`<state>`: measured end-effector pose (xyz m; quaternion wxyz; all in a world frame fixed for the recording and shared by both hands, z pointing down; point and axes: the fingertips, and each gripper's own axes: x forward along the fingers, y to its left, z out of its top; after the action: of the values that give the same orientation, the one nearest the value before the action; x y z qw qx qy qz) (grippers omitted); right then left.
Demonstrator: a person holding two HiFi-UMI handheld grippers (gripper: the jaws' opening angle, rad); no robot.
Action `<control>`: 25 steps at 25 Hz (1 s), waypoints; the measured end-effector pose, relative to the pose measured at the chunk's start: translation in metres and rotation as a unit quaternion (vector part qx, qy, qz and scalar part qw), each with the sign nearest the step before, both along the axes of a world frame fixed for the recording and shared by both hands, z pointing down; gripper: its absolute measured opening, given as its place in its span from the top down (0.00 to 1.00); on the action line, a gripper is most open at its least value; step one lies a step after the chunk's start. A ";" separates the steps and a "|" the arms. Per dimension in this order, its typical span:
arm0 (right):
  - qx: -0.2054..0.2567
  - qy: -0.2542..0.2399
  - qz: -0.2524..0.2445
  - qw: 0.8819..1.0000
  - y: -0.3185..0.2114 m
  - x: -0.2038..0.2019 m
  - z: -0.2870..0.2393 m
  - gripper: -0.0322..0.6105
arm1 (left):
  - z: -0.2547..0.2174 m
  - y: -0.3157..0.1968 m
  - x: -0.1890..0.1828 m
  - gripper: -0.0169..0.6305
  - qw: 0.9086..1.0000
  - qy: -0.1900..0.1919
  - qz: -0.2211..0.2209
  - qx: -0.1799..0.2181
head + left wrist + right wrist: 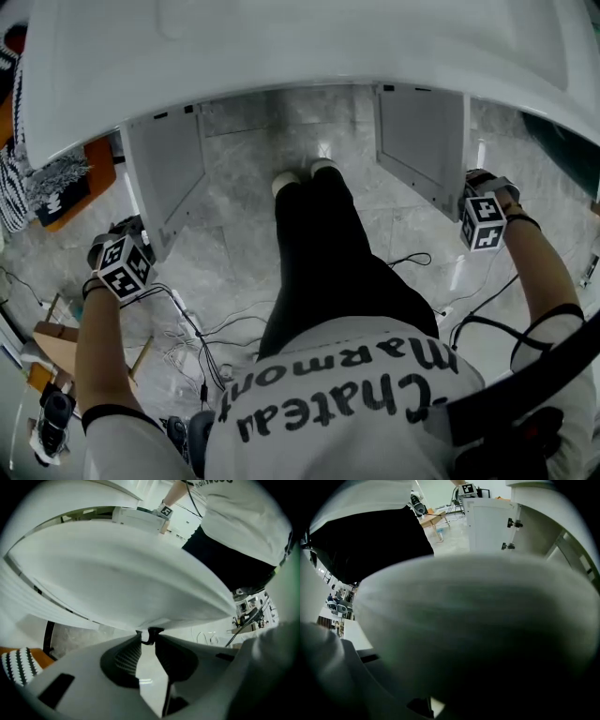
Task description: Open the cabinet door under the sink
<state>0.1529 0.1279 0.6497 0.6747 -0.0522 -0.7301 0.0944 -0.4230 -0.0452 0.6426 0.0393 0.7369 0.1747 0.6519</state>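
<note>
Both white cabinet doors under the sink (309, 47) stand swung out towards me. My left gripper (125, 262) is at the outer edge of the left door (167, 173). In the left gripper view that door (122, 573) fills the upper frame. The left gripper (146, 633) has its tips at the door's lower edge, a narrow gap between the ribbed pads (127, 656) and nothing pressed in it. My right gripper (480, 217) is at the outer edge of the right door (422, 141). In the right gripper view this door (478, 620) is a close blur that hides the jaws.
The person's dark-trousered legs (319, 244) stand between the doors on the marble floor (244, 216). Cables (192, 333) trail over the floor at the left. A striped cloth on an orange surface (42, 187) and wooden pieces (56, 337) lie further left.
</note>
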 end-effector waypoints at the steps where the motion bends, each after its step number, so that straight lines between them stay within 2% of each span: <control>1: -0.001 0.001 0.001 1.000 0.000 0.000 -0.001 0.84 | -0.002 -0.001 -0.002 0.85 1.000 0.000 -0.013 0.002; 4: -0.004 0.007 -0.003 1.000 -0.001 0.001 -0.001 0.84 | -0.007 -0.005 -0.005 0.85 0.999 -0.001 -0.037 0.005; 9: -0.009 0.010 0.012 1.000 -0.001 0.001 -0.004 0.84 | -0.018 -0.011 -0.010 0.85 0.999 -0.014 -0.049 0.019; 13: -0.014 0.015 0.047 0.999 -0.004 0.005 -0.011 0.84 | -0.033 -0.031 -0.010 0.90 0.992 -0.015 -0.112 0.050; 15: -0.014 0.020 0.058 0.998 -0.006 0.006 -0.015 0.83 | -0.043 -0.038 -0.010 0.91 0.990 -0.022 -0.123 0.064; 18: 0.010 0.026 0.085 0.996 -0.012 0.009 -0.024 0.90 | -0.059 -0.043 -0.012 0.92 0.989 -0.034 -0.124 0.079; 21: 0.041 0.034 0.135 0.989 -0.033 0.019 -0.038 0.91 | -0.074 -0.048 -0.010 0.92 0.986 -0.039 -0.138 0.087; 25: 0.083 0.040 0.188 0.978 -0.061 0.032 -0.065 0.91 | -0.091 -0.034 -0.005 0.92 0.983 -0.060 -0.157 0.073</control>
<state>0.1847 0.0672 0.5847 0.6757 0.1463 -0.7045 0.1606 -0.4280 -0.0797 0.5512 0.0972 0.7154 0.0061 0.6919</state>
